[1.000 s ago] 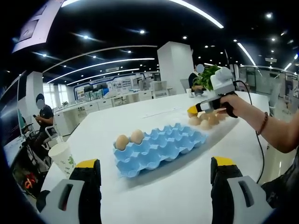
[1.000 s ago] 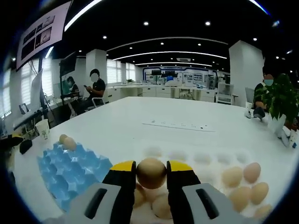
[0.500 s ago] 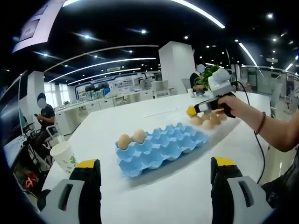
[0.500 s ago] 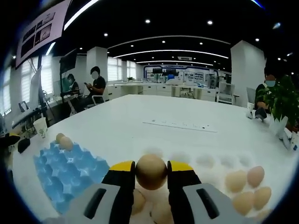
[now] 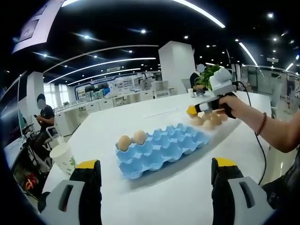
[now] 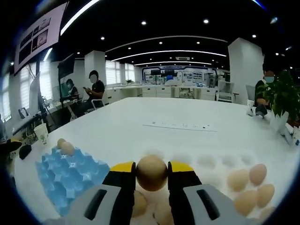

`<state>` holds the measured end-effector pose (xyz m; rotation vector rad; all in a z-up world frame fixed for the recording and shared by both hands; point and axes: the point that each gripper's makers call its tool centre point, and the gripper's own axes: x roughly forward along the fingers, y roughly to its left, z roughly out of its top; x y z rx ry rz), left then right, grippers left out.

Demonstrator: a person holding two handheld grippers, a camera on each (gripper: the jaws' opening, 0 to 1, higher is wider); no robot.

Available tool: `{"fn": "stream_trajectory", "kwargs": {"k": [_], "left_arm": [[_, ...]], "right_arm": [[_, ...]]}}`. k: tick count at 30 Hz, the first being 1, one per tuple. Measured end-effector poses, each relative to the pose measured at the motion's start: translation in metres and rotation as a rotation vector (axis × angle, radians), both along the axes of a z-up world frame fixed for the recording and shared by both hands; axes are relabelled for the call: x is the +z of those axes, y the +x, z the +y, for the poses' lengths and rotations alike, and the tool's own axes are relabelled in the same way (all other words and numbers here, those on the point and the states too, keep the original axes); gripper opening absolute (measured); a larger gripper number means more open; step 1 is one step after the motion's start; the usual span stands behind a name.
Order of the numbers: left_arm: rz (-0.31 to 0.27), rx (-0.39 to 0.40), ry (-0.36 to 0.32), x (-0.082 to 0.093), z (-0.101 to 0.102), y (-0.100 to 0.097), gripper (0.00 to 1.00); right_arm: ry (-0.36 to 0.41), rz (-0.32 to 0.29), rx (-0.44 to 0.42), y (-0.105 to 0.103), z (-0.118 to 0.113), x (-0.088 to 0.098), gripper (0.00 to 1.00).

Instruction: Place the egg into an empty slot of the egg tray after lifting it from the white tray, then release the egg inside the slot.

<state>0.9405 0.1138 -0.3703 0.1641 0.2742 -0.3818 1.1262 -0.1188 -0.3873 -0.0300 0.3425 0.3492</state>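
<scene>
Right tongs (image 6: 151, 174) pinching an egg (image 6: 151, 172) above the white tray (image 6: 213, 161), with the blue egg tray (image 6: 65, 176) off at about 9 o'clock.

In the right gripper view the egg sits squeezed between the two yellow-tipped jaws, held over the white tray, where more eggs lie at about 3 and 6 o'clock. The blue egg tray lies on the white tabletop (image 6: 140, 133) toward 9 o'clock, just beside the white tray; two eggs fill its far corner and the other slots look empty, the nearest ones likely easiest. Its long axis runs toward the tongs. Nothing stands between. In the left gripper view the left tongs (image 5: 154, 176) are spread wide and empty, near the egg tray (image 5: 161, 146); a paper cup (image 5: 62, 157) stands at 9 o'clock, well clear.
</scene>
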Motion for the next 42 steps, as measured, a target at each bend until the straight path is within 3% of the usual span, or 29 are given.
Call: {"fn": "stream_trajectory", "kwargs": {"k": [24, 42], "left_arm": [[-0.001, 0.011, 0.001, 0.0, 0.007, -0.004, 1.0], [-0.002, 0.01, 0.004, -0.002, 0.008, -0.007, 1.0]], "right_arm": [[0.043, -0.006, 0.083, -0.006, 0.044, 0.012, 0.27], [0.092, -0.003, 0.207, -0.016, 0.093, 0.016, 0.27]]}}
